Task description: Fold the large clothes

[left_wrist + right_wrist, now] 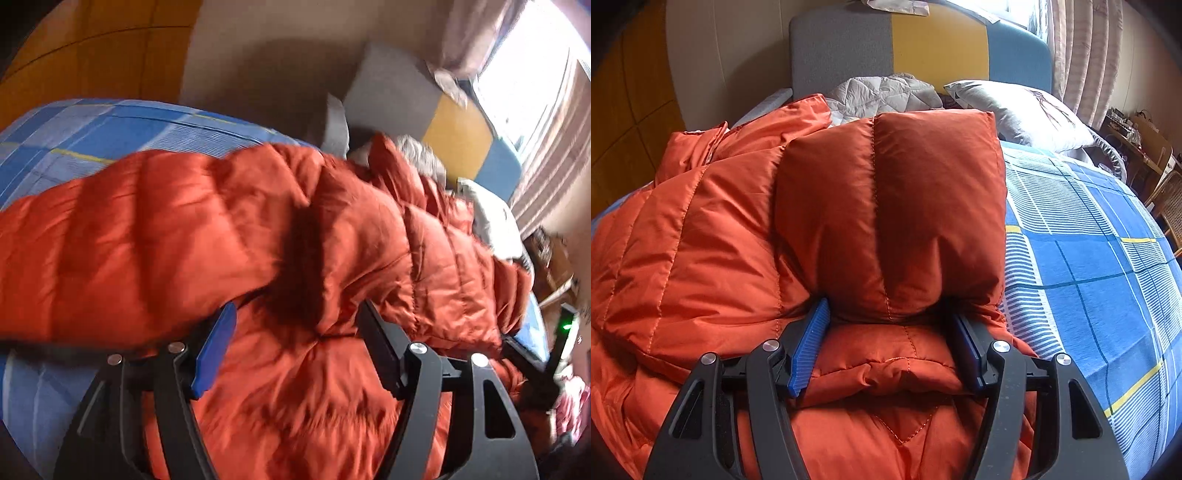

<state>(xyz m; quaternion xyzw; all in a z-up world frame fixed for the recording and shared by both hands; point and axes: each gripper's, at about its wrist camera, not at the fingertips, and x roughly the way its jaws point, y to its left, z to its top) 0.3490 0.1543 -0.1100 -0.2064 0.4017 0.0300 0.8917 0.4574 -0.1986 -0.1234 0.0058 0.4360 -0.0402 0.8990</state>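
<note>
A puffy orange quilted jacket [701,229] lies on the bed, partly folded over itself. In the right wrist view a thick folded panel of the jacket [890,206] bulges up between my right gripper's [888,319] blue pads [809,350]. The panel narrows where the pads press its sides. In the blurred left wrist view the jacket [177,236] spreads across the frame. My left gripper [295,317] hangs over it with its jaws wide apart. Fabric lies loose between its fingers, and its blue pad [216,350] does not pinch any of it.
The bed has a blue checked sheet [1089,258]. At its head are a grey quilt [882,92], a white pillow [1015,110] and a grey, yellow and blue headboard [923,40]. Curtains [1082,55] and a cluttered side table [1137,144] stand to the right.
</note>
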